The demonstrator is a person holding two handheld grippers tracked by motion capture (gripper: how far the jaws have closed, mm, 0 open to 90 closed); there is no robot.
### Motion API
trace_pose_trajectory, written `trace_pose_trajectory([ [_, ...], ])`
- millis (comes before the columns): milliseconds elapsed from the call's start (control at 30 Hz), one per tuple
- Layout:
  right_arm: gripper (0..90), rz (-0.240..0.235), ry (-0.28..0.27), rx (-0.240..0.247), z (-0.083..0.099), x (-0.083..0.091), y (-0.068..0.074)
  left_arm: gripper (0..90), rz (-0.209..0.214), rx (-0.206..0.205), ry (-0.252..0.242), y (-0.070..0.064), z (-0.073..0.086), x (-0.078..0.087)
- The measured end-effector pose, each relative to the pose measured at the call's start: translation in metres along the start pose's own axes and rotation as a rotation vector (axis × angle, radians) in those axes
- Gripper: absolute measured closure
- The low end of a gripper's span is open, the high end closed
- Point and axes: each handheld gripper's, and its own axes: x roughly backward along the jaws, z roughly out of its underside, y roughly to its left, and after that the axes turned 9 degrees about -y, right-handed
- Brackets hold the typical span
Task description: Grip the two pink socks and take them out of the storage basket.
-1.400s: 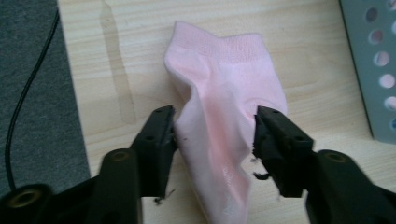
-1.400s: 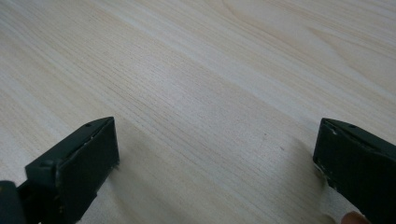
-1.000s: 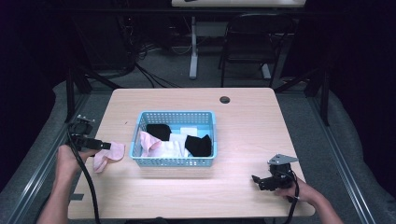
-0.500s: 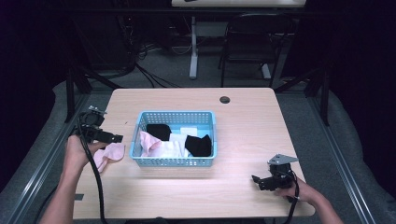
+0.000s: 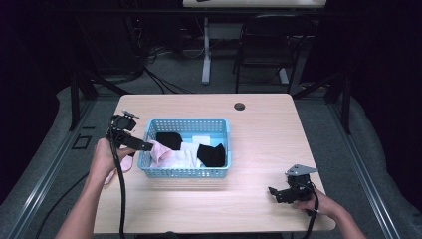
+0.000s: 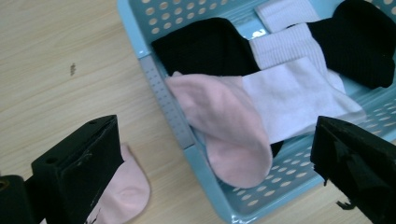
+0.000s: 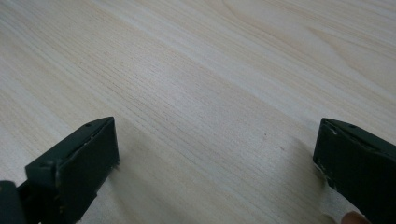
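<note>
Left gripper (image 6: 215, 172) hung wide open, holding nothing, right above pink sock (image 6: 224, 126) draped over blue basket (image 6: 161, 93) rim, frame center, pointing down-right.

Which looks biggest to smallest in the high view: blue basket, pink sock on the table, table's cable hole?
1. blue basket, clearly the largest.
2. pink sock on the table, partly hidden by the left hand, so its full extent is unsure.
3. cable hole, smallest; it lies farther from the camera, but the gap looks real.
</note>
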Motion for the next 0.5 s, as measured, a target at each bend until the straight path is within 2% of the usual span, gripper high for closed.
trace_pose_trajectory([
  [167, 0.0, 0.0, 0.0, 0.0, 0.0, 0.0, 0.0, 3.6, 0.033, -0.016, 0.021, -0.011, -0.004, -0.013],
  [400, 0.0, 0.0, -0.001, 0.0, 0.0, 0.0, 0.0, 2.3, 0.069, -0.026, 0.044, -0.021, -0.006, -0.027],
  [500, 0.0, 0.0, 0.0, 0.0, 0.0, 0.0, 0.0, 5.5, 0.083, -0.031, 0.053, -0.024, -0.006, -0.032],
])
